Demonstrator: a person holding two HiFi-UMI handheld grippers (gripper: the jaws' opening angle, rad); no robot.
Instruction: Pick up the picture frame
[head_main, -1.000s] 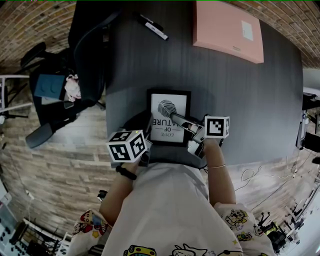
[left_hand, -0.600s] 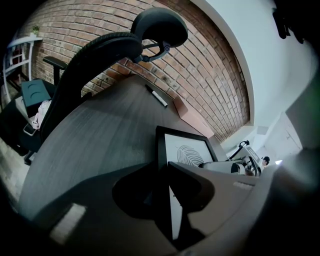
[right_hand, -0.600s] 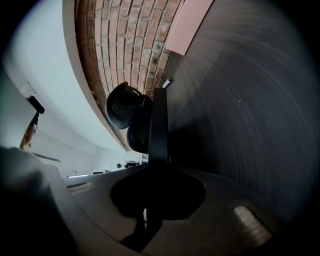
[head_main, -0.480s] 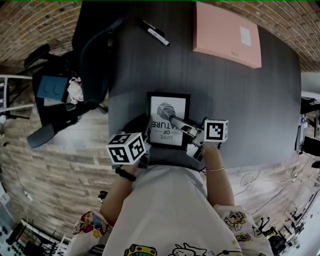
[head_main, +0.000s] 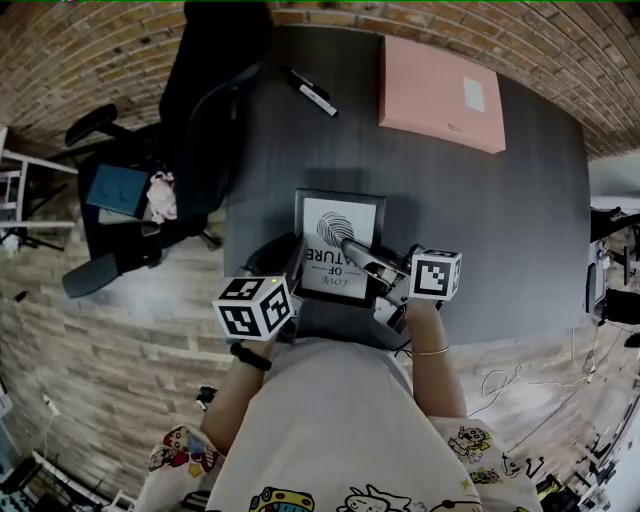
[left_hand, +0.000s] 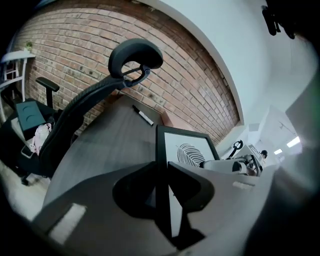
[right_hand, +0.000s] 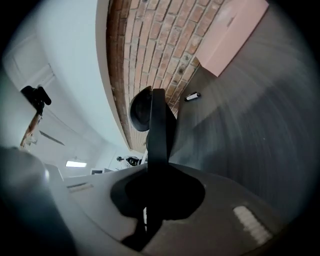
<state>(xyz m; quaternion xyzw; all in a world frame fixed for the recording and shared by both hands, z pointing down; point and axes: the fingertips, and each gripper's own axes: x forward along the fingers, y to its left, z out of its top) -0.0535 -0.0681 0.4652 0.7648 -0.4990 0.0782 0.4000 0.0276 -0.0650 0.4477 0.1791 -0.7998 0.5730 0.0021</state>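
Note:
The black picture frame (head_main: 338, 245) with a white fingerprint print is held between both grippers, tilted above the near edge of the dark table (head_main: 480, 220). My left gripper (head_main: 292, 272) is shut on the frame's left border; in the left gripper view that border (left_hand: 161, 150) runs edge-on between the jaws (left_hand: 162, 187). From the other side my right gripper (head_main: 362, 256) is shut on the right border, which the right gripper view shows as a dark vertical bar (right_hand: 159, 125) rising out of the jaws (right_hand: 152, 197).
A pink flat box (head_main: 440, 80) lies at the table's far right and a black-and-white marker pen (head_main: 312, 93) at the far left. A black office chair (head_main: 200, 130) stands left of the table. A brick wall runs behind.
Both grippers have risen with the picture frame, lifting it off the table; the right gripper has rolled a little. The grips are unchanged.

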